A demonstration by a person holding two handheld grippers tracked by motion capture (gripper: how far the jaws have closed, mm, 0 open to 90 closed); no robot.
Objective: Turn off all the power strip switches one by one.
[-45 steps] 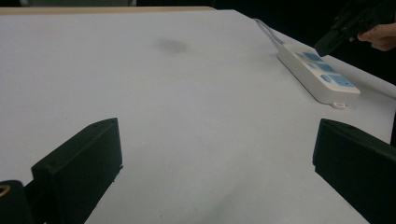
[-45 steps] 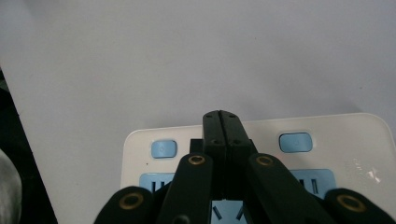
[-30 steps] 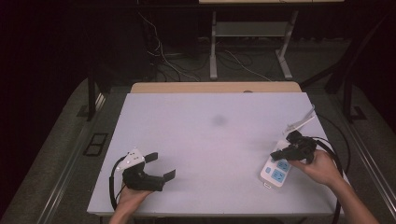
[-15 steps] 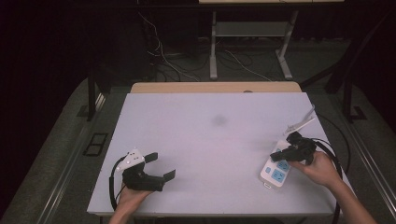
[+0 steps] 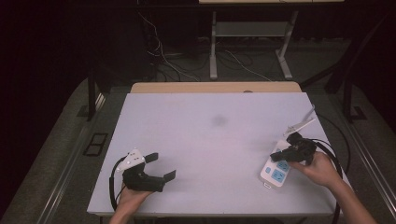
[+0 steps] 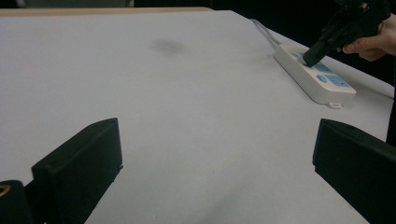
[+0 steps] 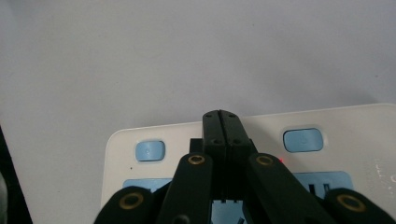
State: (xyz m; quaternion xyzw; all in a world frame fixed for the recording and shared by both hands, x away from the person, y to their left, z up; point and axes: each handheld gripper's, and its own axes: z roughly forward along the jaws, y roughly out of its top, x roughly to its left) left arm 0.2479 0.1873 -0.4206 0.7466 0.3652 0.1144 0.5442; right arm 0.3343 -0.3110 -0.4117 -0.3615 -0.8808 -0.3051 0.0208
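High view: a white power strip (image 5: 276,168) lies near the table's (image 5: 210,140) right edge, its white cord (image 5: 301,122) running away from its far end toward the back. The right gripper (image 5: 285,151) is tipped down onto the strip's far half, tips at its top face. The left gripper (image 5: 164,167) rests on the table well to the left of the strip, jaws spread and empty.

Left gripper view: its two black jaws stand wide apart over bare table. The power strip (image 6: 314,77) lies beyond them to the right, and the right gripper (image 6: 312,58) meets the strip's upper surface among the blue sockets.

Right gripper view: the jaws are pressed together with nothing between them, their joined tip (image 7: 220,122) set on the strip (image 7: 261,126) between two blue switch buttons (image 7: 150,150), (image 7: 302,139); a small red light (image 7: 281,160) glows just beside the tip.

Judged step: pressing a switch on the strip with closed tips. The next move calls for a short, steady push straight down, then lifting clear without dragging the strip
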